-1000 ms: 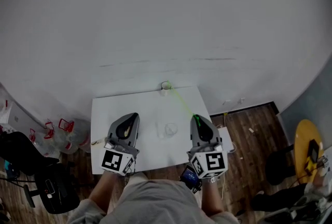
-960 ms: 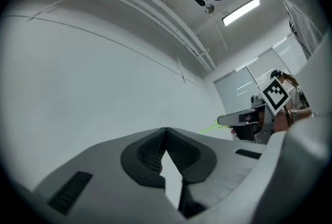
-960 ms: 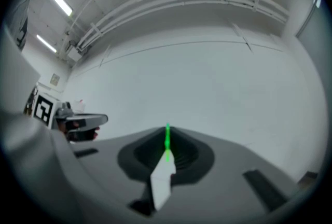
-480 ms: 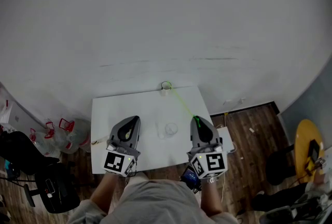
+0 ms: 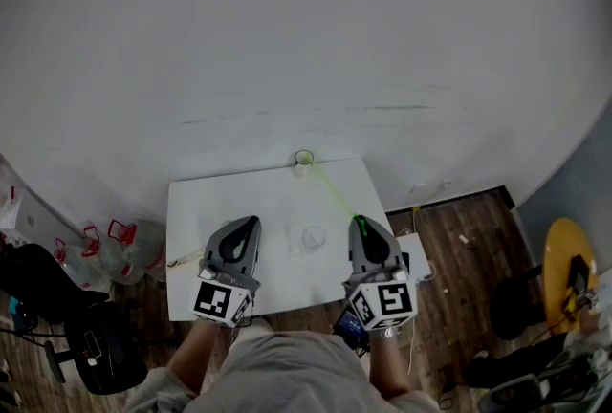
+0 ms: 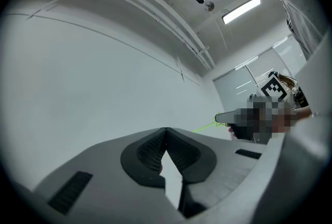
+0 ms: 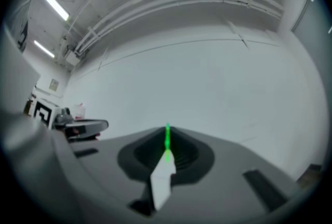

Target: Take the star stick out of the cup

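A thin green star stick point(image 5: 335, 194) slants up over the white table point(image 5: 210, 196). My right gripper point(image 5: 359, 220) is shut on its near end. In the right gripper view the stick point(image 7: 167, 140) shows pinched between the closed jaws. Its far end reaches a small ring shape point(image 5: 304, 158) at the table's back edge; I cannot tell whether that is the star or another object. A clear cup point(image 5: 314, 236) stands on the table between the grippers, apart from the stick. My left gripper point(image 5: 245, 222) hovers at the table's left, jaws point(image 6: 165, 130) shut on nothing.
The table stands against a plain white wall. Left of it on the floor are clear bags with red handles point(image 5: 120, 244) and a black chair point(image 5: 57, 296). A yellow stool point(image 5: 564, 258) stands at the far right on the wooden floor.
My left gripper has drawn back slightly toward the person. The right gripper and the stick have barely shifted.
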Demonstrator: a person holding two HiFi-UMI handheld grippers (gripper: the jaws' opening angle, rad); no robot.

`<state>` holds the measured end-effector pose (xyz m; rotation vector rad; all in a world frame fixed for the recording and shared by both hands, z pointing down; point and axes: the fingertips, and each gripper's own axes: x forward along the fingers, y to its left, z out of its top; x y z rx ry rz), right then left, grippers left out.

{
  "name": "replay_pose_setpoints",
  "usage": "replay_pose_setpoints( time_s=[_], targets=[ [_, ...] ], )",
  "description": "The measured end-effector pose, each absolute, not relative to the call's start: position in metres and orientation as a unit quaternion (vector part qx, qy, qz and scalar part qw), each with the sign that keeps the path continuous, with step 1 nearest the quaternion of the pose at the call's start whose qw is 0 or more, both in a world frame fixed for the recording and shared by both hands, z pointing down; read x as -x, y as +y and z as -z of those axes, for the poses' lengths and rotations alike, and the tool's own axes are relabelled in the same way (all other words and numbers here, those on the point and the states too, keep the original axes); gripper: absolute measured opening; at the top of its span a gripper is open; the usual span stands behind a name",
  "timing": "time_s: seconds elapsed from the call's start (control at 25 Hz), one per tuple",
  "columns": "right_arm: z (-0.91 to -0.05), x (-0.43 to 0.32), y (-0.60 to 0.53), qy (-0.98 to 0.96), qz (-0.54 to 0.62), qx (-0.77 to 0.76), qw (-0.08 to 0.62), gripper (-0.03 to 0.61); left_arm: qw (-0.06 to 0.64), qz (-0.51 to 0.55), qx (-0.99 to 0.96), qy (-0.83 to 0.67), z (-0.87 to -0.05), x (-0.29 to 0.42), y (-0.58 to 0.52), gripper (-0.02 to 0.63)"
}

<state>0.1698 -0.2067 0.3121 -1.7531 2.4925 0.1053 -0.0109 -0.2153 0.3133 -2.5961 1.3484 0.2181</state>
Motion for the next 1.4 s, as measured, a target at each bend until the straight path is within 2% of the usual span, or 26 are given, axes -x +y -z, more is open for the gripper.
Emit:
replay_pose_setpoints(
  time_s=[1.4],
  targets=[
    [-0.319, -0.168, -0.195, 0.819, -0.031, 0.571, 0.038, 0.044, 0.098, -0.072, 0.885, 0.449, -0.321, 0.002, -0.201, 0.031]
  ],
)
